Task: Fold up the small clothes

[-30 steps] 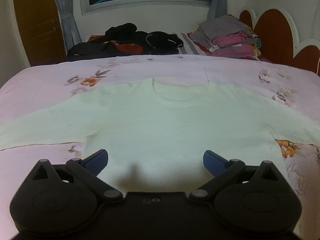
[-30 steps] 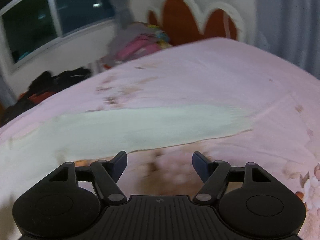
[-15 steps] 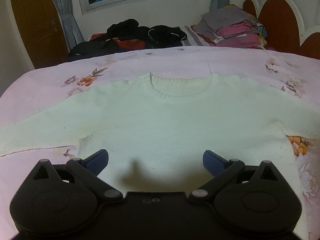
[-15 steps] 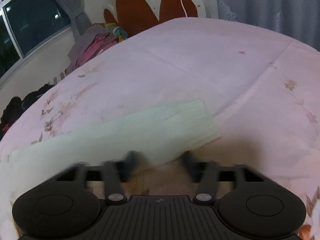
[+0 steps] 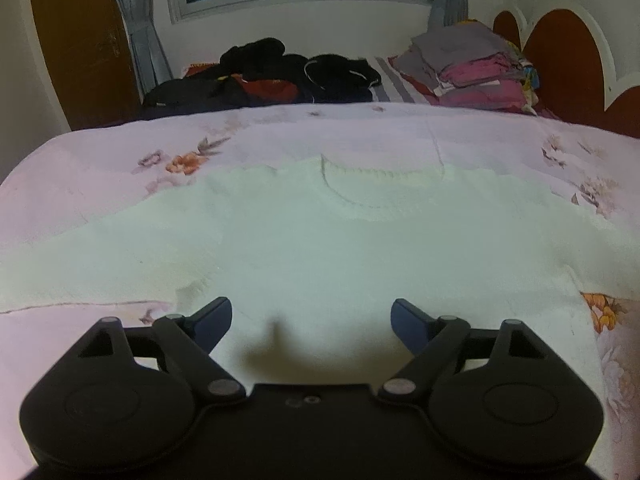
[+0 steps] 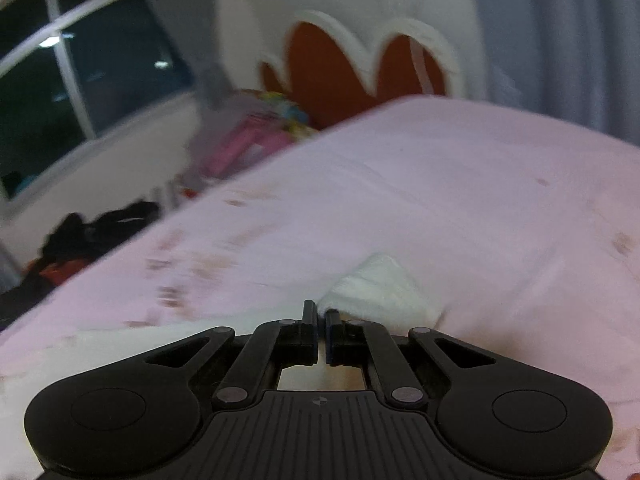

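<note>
Right gripper (image 6: pixel 322 316) pinching sleeve cuff (image 6: pixel 384 292), left gripper (image 5: pixel 311 316) closing, empty, one sweater (image 5: pixel 320 248).

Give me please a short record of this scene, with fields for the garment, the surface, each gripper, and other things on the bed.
garment: pale knit sweater, lying flat, neckline away from the camera, sleeves spread to both sides
surface: pink floral bedsheet
left gripper: above the sweater's lower part, jaws closing, nothing between them
right gripper: shut on the sleeve cuff, which is raised off the sheet
far side: dark clothes heap; folded clothes stack
headboard: red-brown with white edge
</note>
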Demonstrator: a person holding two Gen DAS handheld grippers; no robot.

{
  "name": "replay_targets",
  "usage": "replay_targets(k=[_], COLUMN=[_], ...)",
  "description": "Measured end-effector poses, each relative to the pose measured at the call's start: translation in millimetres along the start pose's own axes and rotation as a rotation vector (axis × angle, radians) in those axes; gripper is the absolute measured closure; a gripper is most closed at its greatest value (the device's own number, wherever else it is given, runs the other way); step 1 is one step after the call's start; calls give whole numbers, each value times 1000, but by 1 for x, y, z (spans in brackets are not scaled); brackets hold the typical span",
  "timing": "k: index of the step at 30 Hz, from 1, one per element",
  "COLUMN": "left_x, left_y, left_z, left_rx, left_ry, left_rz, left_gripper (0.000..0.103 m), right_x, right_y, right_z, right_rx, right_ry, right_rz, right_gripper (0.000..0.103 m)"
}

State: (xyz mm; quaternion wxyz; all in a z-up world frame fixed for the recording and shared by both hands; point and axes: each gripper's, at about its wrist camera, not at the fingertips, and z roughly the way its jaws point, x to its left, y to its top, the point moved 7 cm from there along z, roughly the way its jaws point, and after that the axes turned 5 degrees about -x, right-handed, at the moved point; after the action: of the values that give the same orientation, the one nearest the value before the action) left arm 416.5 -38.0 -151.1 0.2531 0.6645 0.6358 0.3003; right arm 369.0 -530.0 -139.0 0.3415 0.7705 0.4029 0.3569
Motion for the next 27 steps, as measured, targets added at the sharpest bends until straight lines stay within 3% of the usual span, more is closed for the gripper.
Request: replay_targets(k=[4,8,14,17,22,23,25,26,27], left_x=[21,49,98,113,109,103,90,82,72], left_y=[3,1,-2,-5,-3,-2,-2,-2,-3], left_z=[-3,-3,-1,1,6,8,13,16,21], left_rx=[-14,-22,-23,-17,-17,-13,-1,8,20], left_ry=[2,7,43,40,-43,-69,-142,-176,-202], left_rz=[-25,-48,-89,-103,-116,-119,-131,-137,-137], left_gripper=[17,17,16,16,16,16,16,16,16], right_x=[85,181,304,336,350,349,341,334,322], right_y=[-2,-25,-102,-145,-171,-168,-159,-154,-148], right_z=[-8,-14,-15,-15,-20,-20,-23,-23,-24], right_rx=[-20,7,144,244,283,284,251,227,198], right_ry=[147,303,484,541,562,564,546,524,493], right_rz=[-61,-112,-199,-232,-300,-301,-305,-309,-311], right_gripper=[100,100,100,100,98,95,78,53,40])
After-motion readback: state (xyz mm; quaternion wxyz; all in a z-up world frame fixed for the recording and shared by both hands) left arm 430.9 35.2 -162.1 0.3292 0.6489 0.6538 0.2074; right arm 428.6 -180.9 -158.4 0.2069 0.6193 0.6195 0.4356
